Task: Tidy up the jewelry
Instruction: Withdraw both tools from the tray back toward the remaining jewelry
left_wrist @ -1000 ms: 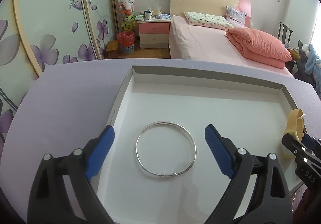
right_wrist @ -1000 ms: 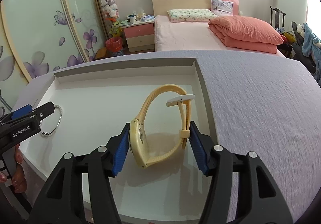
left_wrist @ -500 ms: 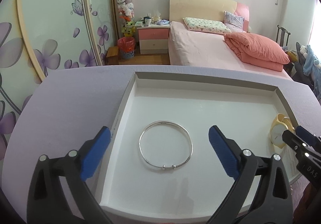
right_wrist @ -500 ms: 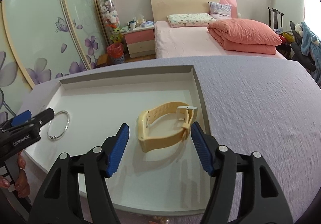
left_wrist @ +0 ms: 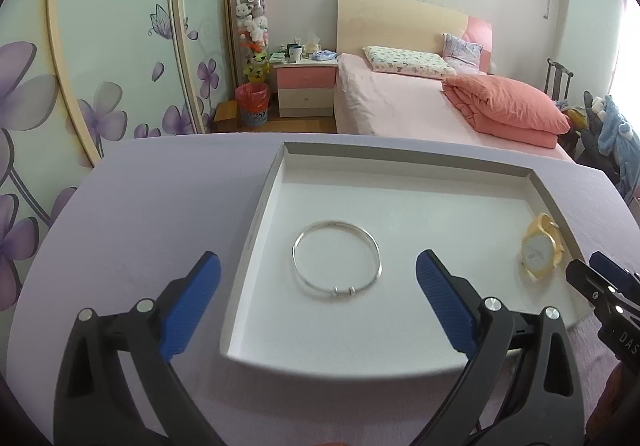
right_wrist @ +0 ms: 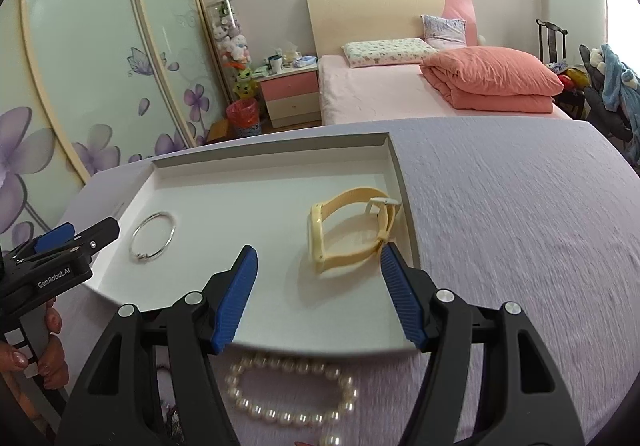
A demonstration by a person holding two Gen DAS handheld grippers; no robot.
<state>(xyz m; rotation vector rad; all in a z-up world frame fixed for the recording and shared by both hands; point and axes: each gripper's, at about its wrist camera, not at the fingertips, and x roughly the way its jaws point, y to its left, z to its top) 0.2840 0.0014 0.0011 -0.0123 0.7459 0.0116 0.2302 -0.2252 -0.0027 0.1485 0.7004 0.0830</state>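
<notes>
Both grippers back off from the white tray [left_wrist: 256,230], fingers apart and empty; left gripper [left_wrist: 318,278] leaves bangle [left_wrist: 337,264] flat, right gripper [right_wrist: 318,272] leaves watch [right_wrist: 348,230] on edge; pearls [right_wrist: 288,390] await on worktop

A lavender-clothed table [right_wrist: 500,226] bears a white tray [right_wrist: 248,158] and pearl strand [right_wrist: 288,394].

Both tools tilt downward with nothing between the blue pads — left tool [left_wrist: 318,278] spread wide, right tool [right_wrist: 318,278] gaping, jaws just opened further.
</notes>
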